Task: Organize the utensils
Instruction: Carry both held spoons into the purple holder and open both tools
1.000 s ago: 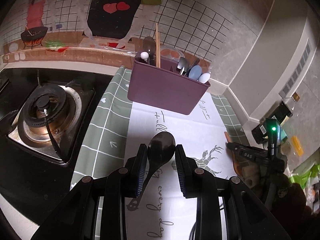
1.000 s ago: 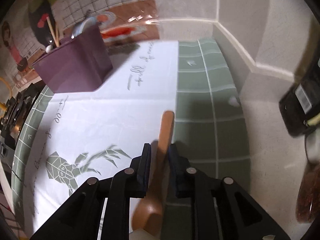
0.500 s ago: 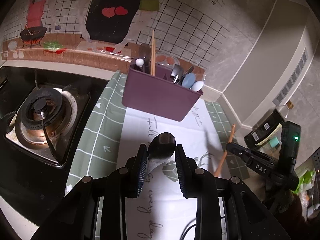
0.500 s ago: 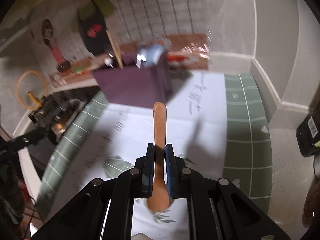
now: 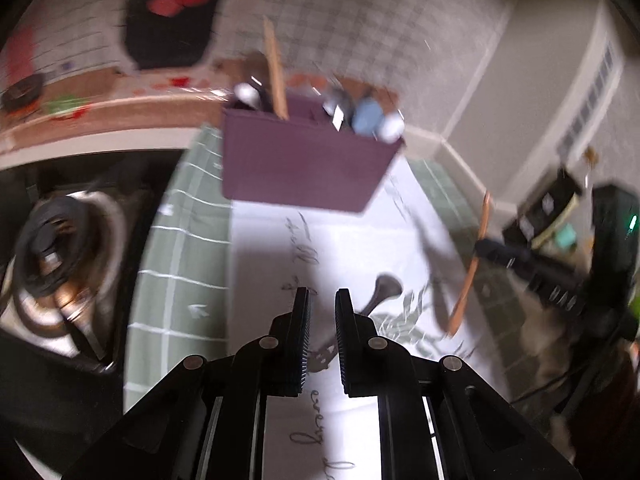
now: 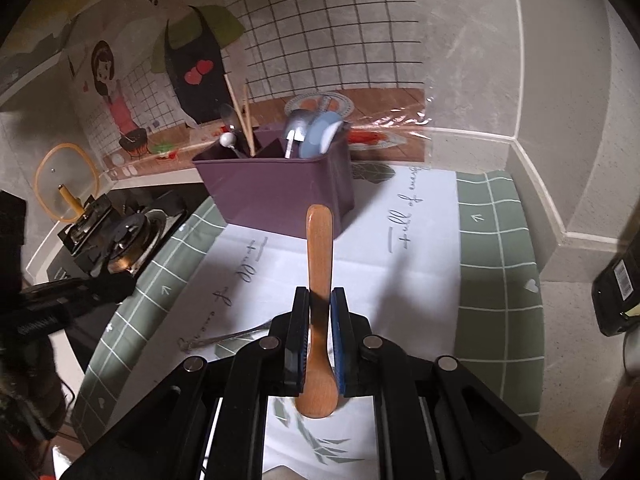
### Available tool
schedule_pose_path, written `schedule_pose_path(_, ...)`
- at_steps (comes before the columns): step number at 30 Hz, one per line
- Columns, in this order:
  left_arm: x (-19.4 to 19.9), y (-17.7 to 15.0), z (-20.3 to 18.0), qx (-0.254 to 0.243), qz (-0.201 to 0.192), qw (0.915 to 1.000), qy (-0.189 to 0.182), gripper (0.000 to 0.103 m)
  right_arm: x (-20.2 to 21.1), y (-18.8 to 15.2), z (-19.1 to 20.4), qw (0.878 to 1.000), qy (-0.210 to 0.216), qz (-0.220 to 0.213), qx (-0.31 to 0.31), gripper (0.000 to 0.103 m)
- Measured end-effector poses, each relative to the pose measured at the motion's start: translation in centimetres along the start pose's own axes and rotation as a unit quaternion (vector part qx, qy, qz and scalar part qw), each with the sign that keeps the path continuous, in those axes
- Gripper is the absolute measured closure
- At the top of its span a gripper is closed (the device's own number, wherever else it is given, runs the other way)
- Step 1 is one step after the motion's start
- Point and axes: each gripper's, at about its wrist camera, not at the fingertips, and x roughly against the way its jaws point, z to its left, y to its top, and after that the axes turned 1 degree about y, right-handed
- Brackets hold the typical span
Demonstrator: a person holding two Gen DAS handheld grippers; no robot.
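Right hand-held gripper point(image 6: 319, 336) grasps our wooden spoon point(image 6: 319, 280); left hand-held gripper point(image 5: 322, 312) hangs released, nothing between its fingers, above the metal spoon point(image 5: 382, 292).

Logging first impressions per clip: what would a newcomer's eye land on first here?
Probably the wooden spoon, clamped in the right gripper with its handle aimed at the purple utensil caddy on the mat. Next, the metal spoon lying on the mat just right of the empty left gripper.

A home kitchen: gas burner point(image 6: 128, 236), tiled wall point(image 6: 340, 40) (cartoon cook mural), purple utensil caddy point(image 6: 276, 188) on the counter
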Motion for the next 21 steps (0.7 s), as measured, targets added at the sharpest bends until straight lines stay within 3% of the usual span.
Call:
schedule_pose_path(2, -1.8, -0.1, -0.4, -0.019, 0.026, 0.9994, -0.013, 0.087, 0.3, -0.3, -1.1, 1.0, -0.011, -0.001, -0.009, 0.093)
schedule_pose_path(6, -5.2, -0.3, -3.4, -0.11, 0.06, 0.9916, -0.032, 0.062, 1.4, -1.0, -3.8, 0.999, -0.027, -0.007, -0.04, 0.093)
schedule_pose_path(10, -8.4, 0.0, -6.8, -0.201, 0.091, 0.9748, -0.032, 0.062, 2.4, -1.7, -6.2, 0.996, -0.044, -0.012, -0.07, 0.093)
schedule_pose_path(17, -12.5, 0.8, -9.8, -0.27, 0.14, 0.9525, -0.016, 0.062, 3.9, -2.8, -7.9, 0.994, -0.058, -0.022, -0.093, 0.093)
schedule_pose_path(21, -13.1, 1.4, -10.1, -0.26, 0.146, 0.9545, -0.015, 0.068, 4.2, -3.1, -8.1, 0.993, -0.059, -0.024, -0.098, 0.093)
